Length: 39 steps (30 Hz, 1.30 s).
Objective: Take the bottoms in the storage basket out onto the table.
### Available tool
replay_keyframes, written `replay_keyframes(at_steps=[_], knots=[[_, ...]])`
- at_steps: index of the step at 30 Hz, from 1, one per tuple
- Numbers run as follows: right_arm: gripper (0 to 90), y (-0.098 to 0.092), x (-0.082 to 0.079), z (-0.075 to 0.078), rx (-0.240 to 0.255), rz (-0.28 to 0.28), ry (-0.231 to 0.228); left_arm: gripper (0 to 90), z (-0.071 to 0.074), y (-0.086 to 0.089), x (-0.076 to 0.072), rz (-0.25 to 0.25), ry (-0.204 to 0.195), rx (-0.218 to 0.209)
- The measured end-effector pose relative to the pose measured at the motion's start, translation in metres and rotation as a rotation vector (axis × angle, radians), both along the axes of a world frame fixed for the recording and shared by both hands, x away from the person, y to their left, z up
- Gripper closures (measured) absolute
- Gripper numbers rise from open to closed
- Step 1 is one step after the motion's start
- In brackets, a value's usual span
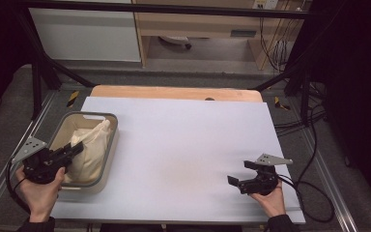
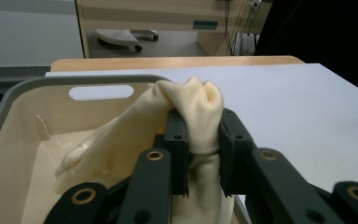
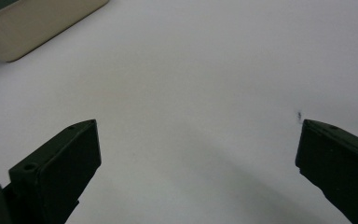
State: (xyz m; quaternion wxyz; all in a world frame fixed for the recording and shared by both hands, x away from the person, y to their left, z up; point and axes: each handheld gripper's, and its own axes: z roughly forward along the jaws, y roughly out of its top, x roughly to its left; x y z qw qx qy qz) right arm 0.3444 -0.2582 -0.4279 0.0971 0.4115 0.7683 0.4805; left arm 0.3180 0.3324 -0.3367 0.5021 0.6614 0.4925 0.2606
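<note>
The left gripper is closed on a bunched fold of the cream cloth, and its two jaws pinch the fabric from both sides. The rest of the cloth hangs down from the jaws into the beige tub, which is directly under and in front of this gripper. The left hand holds the gripper from behind, at the near corner of the tub, and the jaws point forward and a little to the right. The right gripper is well apart from it and lies low over the white table sheet. Its jaws are wide open and hold nothing. The right hand holds it from below, pointing toward the tub.
</note>
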Motion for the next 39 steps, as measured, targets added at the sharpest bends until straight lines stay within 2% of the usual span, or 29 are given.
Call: replay_keyframes(at_steps=[24, 39], knots=[[0.6, 0.0, 0.0, 0.0, 0.001, -0.003, -0.001, 75.8, 0.016, -0.002, -0.001, 0.016, -0.08, -0.004], [0.5, 0.0, 0.0, 0.0, 0.001, -0.005, -0.004, 75.9, 0.028, 0.001, 0.0, 0.034, -0.129, -0.022]])
